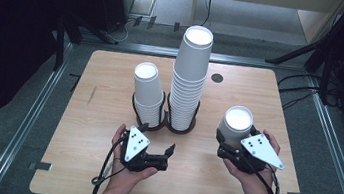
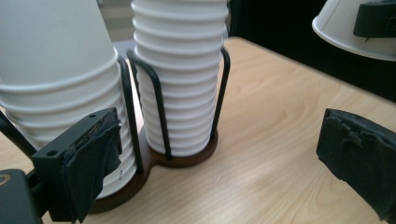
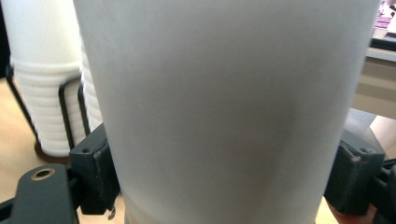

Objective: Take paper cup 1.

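A single white paper cup [image 1: 237, 122] is held above the right side of the table, and my right gripper [image 1: 235, 137] is shut on its wall. In the right gripper view the cup [image 3: 224, 102] sits between both black jaws. My left gripper [image 1: 168, 158] lies low over the table, points right and stands open with nothing in it. Just in front of it, a black wire holder [image 1: 164, 122] on a brown base carries a short stack of white cups [image 1: 148, 91] and a tall stack [image 1: 188, 79]. From the left gripper [image 2: 224, 140], the short stack [image 2: 56, 70] is close to the left jaw.
The wooden table [image 1: 94, 132] has a dark round hole [image 1: 217, 78] near its far edge. A metal frame rail [image 1: 31, 114] runs along the left side and black stand legs [image 1: 307, 49] rise at the back right. Cables trail from both grippers.
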### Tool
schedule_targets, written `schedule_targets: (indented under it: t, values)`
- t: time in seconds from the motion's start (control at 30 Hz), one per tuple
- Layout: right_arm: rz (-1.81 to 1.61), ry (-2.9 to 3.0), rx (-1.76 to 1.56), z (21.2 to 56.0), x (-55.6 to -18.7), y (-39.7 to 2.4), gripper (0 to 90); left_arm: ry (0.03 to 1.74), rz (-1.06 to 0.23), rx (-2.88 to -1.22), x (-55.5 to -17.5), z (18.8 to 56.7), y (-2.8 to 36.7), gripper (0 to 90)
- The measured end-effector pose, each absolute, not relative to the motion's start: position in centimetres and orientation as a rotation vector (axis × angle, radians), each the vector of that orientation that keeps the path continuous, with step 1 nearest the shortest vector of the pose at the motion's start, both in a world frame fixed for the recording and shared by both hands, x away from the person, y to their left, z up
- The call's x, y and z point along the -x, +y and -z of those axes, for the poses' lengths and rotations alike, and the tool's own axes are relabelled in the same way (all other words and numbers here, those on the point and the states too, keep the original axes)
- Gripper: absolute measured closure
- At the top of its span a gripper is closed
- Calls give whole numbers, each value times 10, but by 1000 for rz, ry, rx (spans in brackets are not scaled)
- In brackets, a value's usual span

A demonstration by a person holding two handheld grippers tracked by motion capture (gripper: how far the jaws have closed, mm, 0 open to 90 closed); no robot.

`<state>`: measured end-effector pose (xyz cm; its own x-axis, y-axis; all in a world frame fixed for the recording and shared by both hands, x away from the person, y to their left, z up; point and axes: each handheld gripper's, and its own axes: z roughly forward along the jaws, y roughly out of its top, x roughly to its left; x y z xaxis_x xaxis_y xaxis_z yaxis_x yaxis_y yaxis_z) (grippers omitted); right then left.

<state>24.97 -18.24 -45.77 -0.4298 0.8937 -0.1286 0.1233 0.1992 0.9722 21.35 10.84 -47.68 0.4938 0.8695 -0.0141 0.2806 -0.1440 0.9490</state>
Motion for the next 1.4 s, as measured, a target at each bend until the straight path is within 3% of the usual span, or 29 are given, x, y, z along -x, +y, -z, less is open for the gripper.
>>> schedule_targets:
  t: [0.6, 1.4]
  values:
    - [-992, 1811, -642, 498, -235, -136, 157, 913, -584, -1700, -210, 475, 110, 3]
    - [-851, 1810, -281, 516, -214, -110, 172, 724, -469, -1845, -202, 484, 88, 33]
